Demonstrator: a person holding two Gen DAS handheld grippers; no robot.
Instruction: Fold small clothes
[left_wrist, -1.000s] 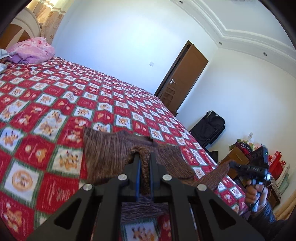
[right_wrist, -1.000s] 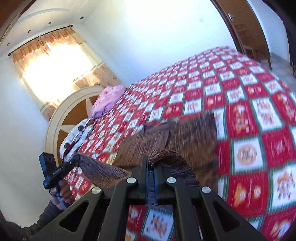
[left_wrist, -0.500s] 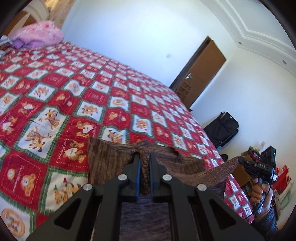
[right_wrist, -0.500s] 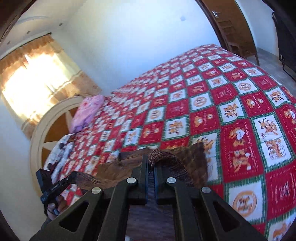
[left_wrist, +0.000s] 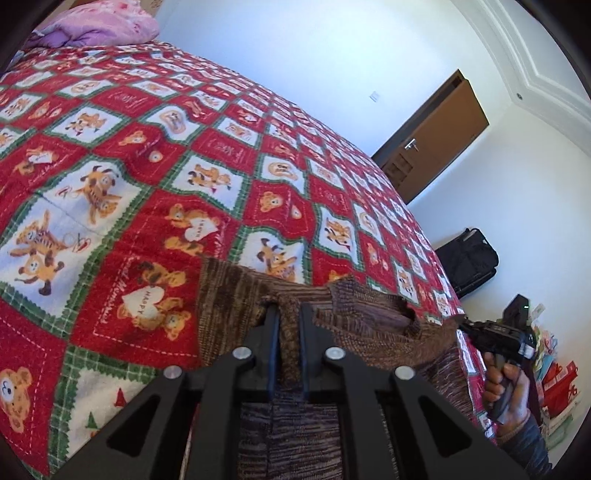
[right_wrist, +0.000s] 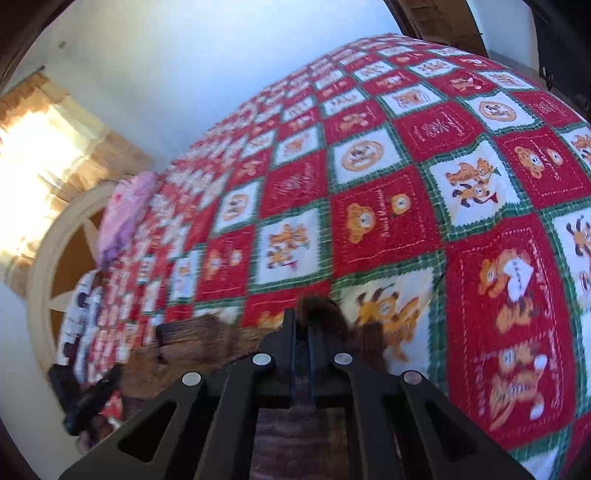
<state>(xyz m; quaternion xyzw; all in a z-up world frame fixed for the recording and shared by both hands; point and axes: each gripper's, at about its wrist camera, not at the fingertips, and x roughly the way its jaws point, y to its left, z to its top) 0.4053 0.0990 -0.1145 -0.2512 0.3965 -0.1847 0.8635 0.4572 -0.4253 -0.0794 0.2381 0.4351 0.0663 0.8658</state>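
Mid-fold: the brown knit sweater (left_wrist: 373, 325) lies at the near edge of the red patchwork bedspread (left_wrist: 155, 192), both grippers' jaws easing open around pinched fabric, left gripper (left_wrist: 286, 325) and right gripper (right_wrist: 303, 332), so next they need to let go and smooth it.

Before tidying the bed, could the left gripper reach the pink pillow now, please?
Probably not: the left gripper, jaws opening with sweater between, is at the near edge of the bed; the pillow lies far off.

The brown knitted garment (left_wrist: 369, 325) runs off the lower frame edge behind the gripper mount. The right-wrist view's left side is motion-blurred, smearing the pink pillow (right_wrist: 125, 210).
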